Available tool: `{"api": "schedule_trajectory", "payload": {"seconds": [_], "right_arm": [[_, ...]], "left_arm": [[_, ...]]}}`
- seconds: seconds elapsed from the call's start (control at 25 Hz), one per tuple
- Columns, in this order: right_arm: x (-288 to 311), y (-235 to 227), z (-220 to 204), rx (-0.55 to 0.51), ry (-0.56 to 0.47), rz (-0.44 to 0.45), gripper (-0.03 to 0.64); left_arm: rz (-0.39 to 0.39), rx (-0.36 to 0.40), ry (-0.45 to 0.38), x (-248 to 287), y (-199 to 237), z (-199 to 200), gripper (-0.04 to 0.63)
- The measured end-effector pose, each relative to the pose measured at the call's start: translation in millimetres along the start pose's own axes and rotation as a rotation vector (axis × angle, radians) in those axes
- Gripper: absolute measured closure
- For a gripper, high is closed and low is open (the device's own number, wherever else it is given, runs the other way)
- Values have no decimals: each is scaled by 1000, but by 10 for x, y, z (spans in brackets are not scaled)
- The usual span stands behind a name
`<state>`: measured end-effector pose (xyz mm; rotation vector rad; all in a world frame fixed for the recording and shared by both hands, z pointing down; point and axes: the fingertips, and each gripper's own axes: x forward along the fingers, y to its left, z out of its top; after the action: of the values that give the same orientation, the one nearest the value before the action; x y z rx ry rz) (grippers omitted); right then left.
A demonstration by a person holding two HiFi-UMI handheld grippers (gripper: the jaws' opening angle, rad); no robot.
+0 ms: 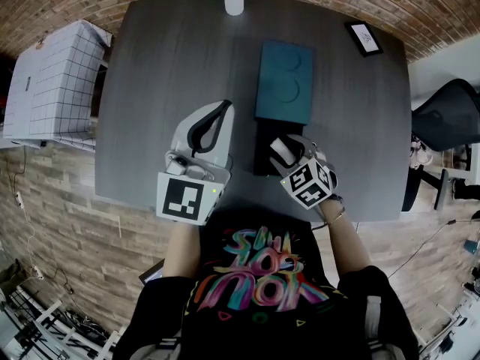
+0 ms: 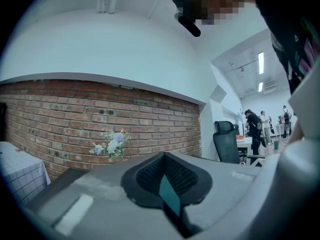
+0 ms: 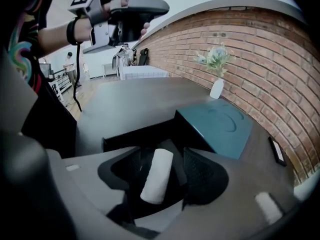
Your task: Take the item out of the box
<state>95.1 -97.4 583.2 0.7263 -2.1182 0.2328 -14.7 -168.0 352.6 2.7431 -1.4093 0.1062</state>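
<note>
The right tool is released: its two black jaws stand wide apart, and a white roll lies lengthwise in the gap between them with space on either side, so neither pad presses on it. Directly under the jaws is the open black box, at the near edge of the dark grey table. The roll is over or in the box's right part, but the views do not show whether it rests on the bottom. Just beyond the box, touching its far end, a teal lid lies flat on the table with two round shapes pressed into its top. To the left, the left tool is held up above the table and well clear of the box, its jaws brought together and gripping nothing. At the table's far edge stands a white vase with pale flowers, against a brick wall. A small framed card lies at the far right corner. A black office chair stands off the table's right side.
</note>
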Motion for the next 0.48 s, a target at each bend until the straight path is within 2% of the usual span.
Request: {"api": "schedule_trajectory", "payload": {"seconds": [0.48], "right_arm": [[212, 23, -216, -59, 151, 41, 364]], "left_arm": [[-2, -10, 6, 20, 28, -20, 598]]}}
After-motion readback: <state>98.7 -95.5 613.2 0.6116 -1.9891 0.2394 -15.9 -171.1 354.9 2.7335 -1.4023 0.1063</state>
